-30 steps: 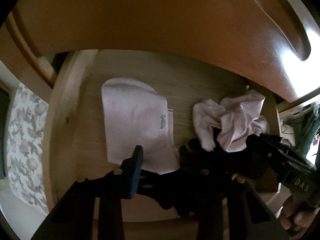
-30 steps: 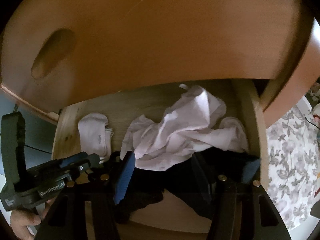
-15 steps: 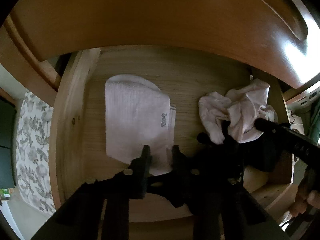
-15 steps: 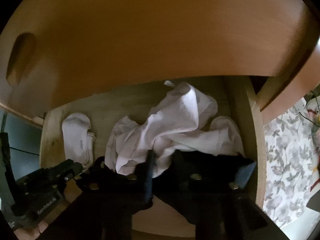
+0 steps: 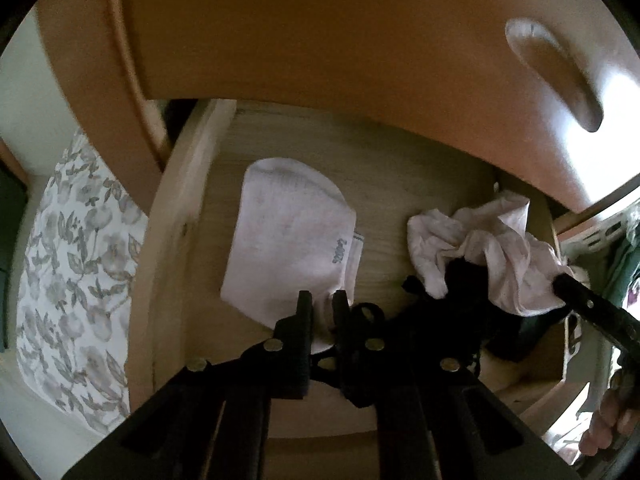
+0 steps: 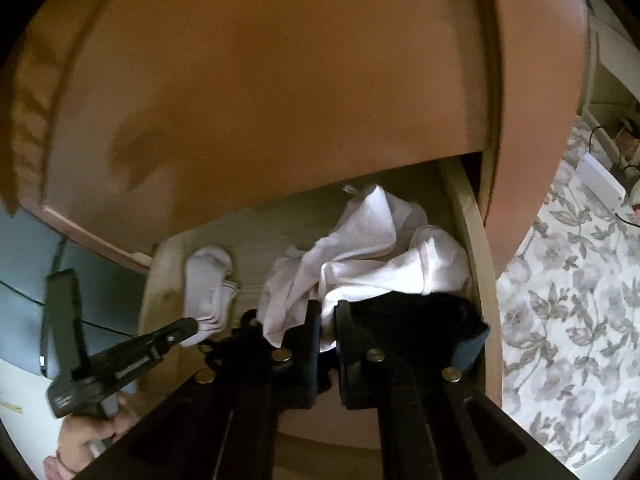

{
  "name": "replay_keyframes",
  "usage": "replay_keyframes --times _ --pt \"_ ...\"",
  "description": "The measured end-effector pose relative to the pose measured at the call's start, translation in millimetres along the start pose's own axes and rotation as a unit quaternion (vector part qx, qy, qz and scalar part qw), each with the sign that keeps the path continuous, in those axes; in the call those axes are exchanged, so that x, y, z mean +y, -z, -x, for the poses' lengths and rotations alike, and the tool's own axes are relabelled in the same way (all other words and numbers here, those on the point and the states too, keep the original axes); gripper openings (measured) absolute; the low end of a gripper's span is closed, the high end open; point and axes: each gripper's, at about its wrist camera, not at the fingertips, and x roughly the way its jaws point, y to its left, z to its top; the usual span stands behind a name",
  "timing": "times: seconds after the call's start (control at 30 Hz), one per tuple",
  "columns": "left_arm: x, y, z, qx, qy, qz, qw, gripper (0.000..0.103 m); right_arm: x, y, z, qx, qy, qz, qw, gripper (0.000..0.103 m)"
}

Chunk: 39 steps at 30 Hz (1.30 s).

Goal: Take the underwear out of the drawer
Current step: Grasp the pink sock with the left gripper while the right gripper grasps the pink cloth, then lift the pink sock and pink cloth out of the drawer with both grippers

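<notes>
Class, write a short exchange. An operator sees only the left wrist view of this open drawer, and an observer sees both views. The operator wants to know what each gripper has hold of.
Operator: I see only the tip of the right gripper against the pale crumpled garment. Is it gripping?
Observer: Yes. In the right wrist view its jaws are shut with a fold of that garment between them.
Operator: And my left gripper, seen from outside?
Observer: Its jaws are closing with sock fabric between them. From the right wrist view its tip sits at the near end of the white socks, beside the black garment, not on it.
</notes>
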Motion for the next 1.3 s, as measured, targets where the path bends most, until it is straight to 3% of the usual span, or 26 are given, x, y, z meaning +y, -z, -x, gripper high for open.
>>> replay_keyframes --times 0.2,0.47,0.6,1.07,1.3 --pt "14 11 30 -0.031 0.022 0.023 0.9990 0.010 0 7 36 -0.029 -0.035 0.007 0.999 0.007" --pt "33 30 70 -0.075 0.082 0.062 0.9919 0.009 5 23 67 -0.056 -0.068 0.016 0.996 0.007" --pt "20 28 90 -0.091 0.099 0.071 0.9884 0.009 7 26 76 -0.065 -0.086 0.016 0.994 0.007" --pt "4 36 96 -0.132 0.137 0.069 0.9793 0.009 32 19 126 -0.119 -0.123 0.035 0.985 0.007" --pt "-2 39 113 -0.159 0.147 0.059 0.9744 0.009 51 12 157 -0.163 -0.146 0.057 0.974 0.007"
